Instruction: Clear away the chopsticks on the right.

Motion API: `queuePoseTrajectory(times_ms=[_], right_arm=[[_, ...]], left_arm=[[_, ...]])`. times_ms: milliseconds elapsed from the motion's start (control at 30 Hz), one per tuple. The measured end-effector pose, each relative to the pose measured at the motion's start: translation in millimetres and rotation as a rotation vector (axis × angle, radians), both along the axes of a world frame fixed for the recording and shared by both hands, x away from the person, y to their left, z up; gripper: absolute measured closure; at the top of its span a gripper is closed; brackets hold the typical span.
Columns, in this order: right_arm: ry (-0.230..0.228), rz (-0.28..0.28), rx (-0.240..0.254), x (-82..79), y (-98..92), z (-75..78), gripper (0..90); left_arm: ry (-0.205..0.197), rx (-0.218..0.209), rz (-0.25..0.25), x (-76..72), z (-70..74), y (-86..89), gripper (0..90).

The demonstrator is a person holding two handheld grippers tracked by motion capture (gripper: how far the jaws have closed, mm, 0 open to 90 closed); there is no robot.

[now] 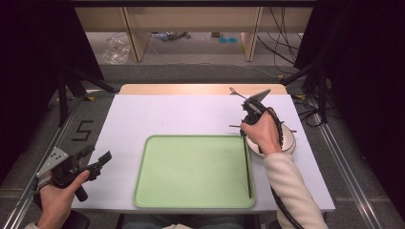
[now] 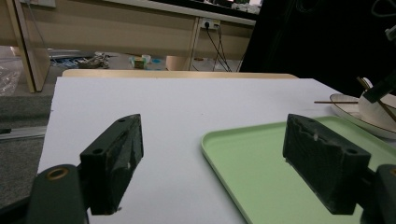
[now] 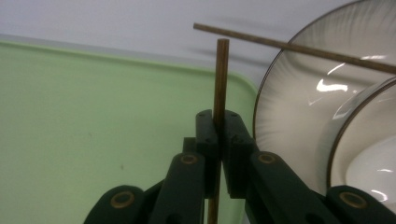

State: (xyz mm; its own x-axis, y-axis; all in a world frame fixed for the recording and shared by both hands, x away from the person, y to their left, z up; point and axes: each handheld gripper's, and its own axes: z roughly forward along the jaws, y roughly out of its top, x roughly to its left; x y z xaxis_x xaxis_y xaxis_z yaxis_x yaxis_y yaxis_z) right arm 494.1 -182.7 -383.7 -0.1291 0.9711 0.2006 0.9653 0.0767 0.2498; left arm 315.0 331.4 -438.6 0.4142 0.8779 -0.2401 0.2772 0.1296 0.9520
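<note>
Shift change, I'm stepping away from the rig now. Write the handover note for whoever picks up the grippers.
Right gripper: shut on a brown chopstick near its far end; the stick runs along the right side of the green tray, seemingly lying in it.
Left gripper: open, empty, held off the table's near left corner.
Second chopstick: lies across the rim of the white plate, right of the tray; a bowl sits on that plate.
Done: one chopstick brought onto the tray, not yet let go.
Left: release it, then probably fetch the second chopstick from the plate and lay it beside the first.
</note>
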Motion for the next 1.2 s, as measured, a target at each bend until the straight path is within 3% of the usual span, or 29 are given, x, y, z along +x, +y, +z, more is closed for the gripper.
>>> queuePoseTrajectory(times_ms=[67,200,233,300,367,400,433,467,533,567,600,667,733,867,900,933,967,1133,1200], right_arm=[[0.034,0.001,-0.015,2.6,-0.7,-7.9,87.5],[0.124,-0.058,-0.017,6.7,1.0,-24.8,87.5],[0.123,-0.034,-0.034,7.3,-1.0,-29.2,87.5],[0.152,-0.07,-0.047,7.9,0.5,-33.5,87.4],[0.158,-0.097,-0.045,9.1,2.9,-38.7,87.2],[0.155,-0.058,-0.074,9.0,1.1,-43.0,86.9],[0.158,-0.088,-0.072,10.3,4.8,-45.1,86.8],[0.166,-0.065,-0.075,9.6,3.7,-47.5,86.7],[0.181,-0.102,-0.072,10.8,9.1,-50.7,86.5],[0.185,-0.068,-0.098,10.4,8.1,-52.8,86.5],[0.175,-0.078,-0.087,10.8,9.3,-54.1,86.4],[0.196,-0.07,-0.107,11.2,9.8,-54.8,86.2],[0.187,-0.047,-0.126,10.7,9.1,-57.9,85.8],[0.217,-0.058,-0.118,11.5,11.8,-60.9,84.4],[0.206,-0.077,-0.103,11.6,13.3,-62.2,84.0],[0.203,-0.02,-0.128,10.8,9.7,-63.4,83.8],[0.202,-0.014,-0.128,10.8,9.9,-63.5,83.5],[0.191,-0.009,-0.119,10.4,11.8,-57.0,79.1],[0.156,-0.008,-0.098,10.1,13.2,-51.0,76.2]], left_arm=[[0.002,-0.001,0.0,0.0,-0.1,-0.1,20.1],[0.001,-0.002,0.0,0.0,-0.1,-0.2,20.1],[0.001,-0.001,0.0,0.1,-0.1,-0.2,20.1],[0.004,-0.003,0.001,0.1,-0.2,-0.2,20.1],[0.003,-0.002,0.001,0.1,-0.2,-0.3,20.1],[0.002,-0.001,0.0,0.1,-0.1,-0.1,20.1],[0.002,-0.001,0.001,0.1,-0.1,-0.2,20.2],[0.002,-0.001,0.001,0.1,-0.1,-0.2,20.1],[0.002,-0.001,0.0,0.0,-0.1,-0.2,20.2],[0.002,-0.001,0.0,0.1,-0.1,-0.3,20.2],[0.002,-0.001,0.0,0.1,-0.2,-0.3,20.2],[0.002,0.0,0.0,0.1,-0.1,-0.1,20.2],[0.003,-0.002,0.001,0.0,-0.2,-0.2,20.2],[0.002,0.0,0.0,0.1,-0.1,-0.2,20.3],[0.002,-0.001,0.0,0.1,-0.2,-0.3,20.3],[0.002,-0.001,0.0,0.1,-0.2,-0.3,20.3],[0.002,-0.001,0.0,0.1,-0.2,-0.2,20.3],[0.004,-0.001,0.001,0.0,-0.2,-0.1,20.3],[0.005,-0.001,0.001,0.0,-0.4,-0.1,20.4]])
